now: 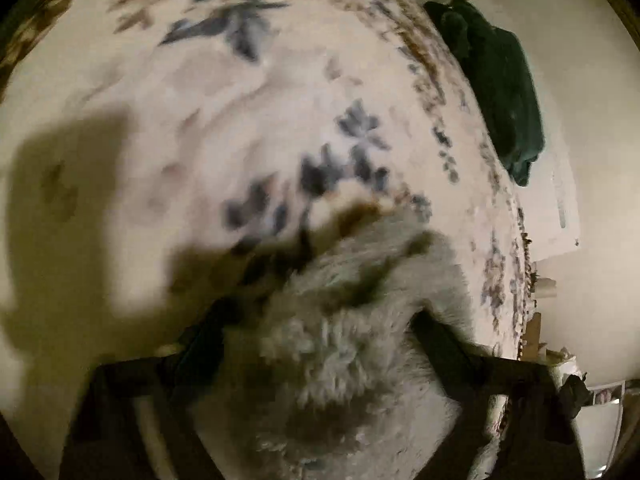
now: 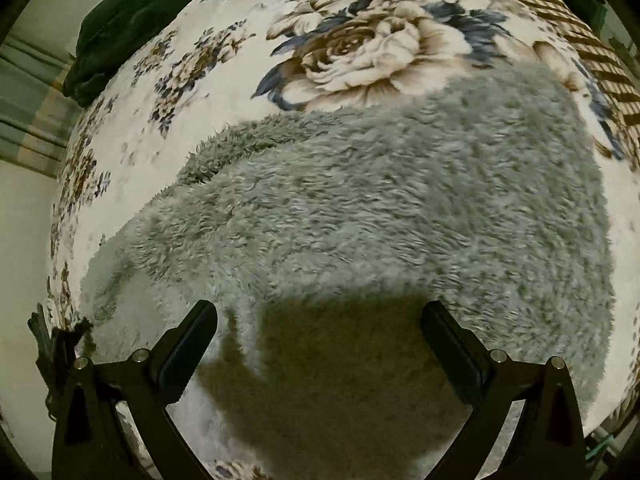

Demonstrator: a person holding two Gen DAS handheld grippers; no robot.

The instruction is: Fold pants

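Left gripper: nearest the left wrist camera; its two dark fingers stand apart, with a thick bunch of fluffy grey fabric filling the gap between them. The picture is blurred, so whether the fingers press on the fabric or merely flank it cannot be told.
Pants at left gripper: grey fleece, bunched and raised toward the lens, spilling past both fingers; the far end of the bunch rests against the bedspread.
Right gripper: jaws wide apart, nothing between the fingers; it hovers over the near edge of the pants, and contact with the fabric is not evident.
Shadow under right gripper: a dark patch falls across the near hem of the pants and onto the bedspread below the fingertips.
Pants, right view: spread broad and mostly flat over the bed, filling the middle of the view; a folded or overlapping edge shows at the upper left.
Bedspread: cream with large brown and blue-grey flowers, lying beneath and beyond the pants; also seen in the left view.
Dark green cloth: heaped at the far edge of the bed; in the right view it lies at the upper left.
Wall: pale, beyond the bed edge.
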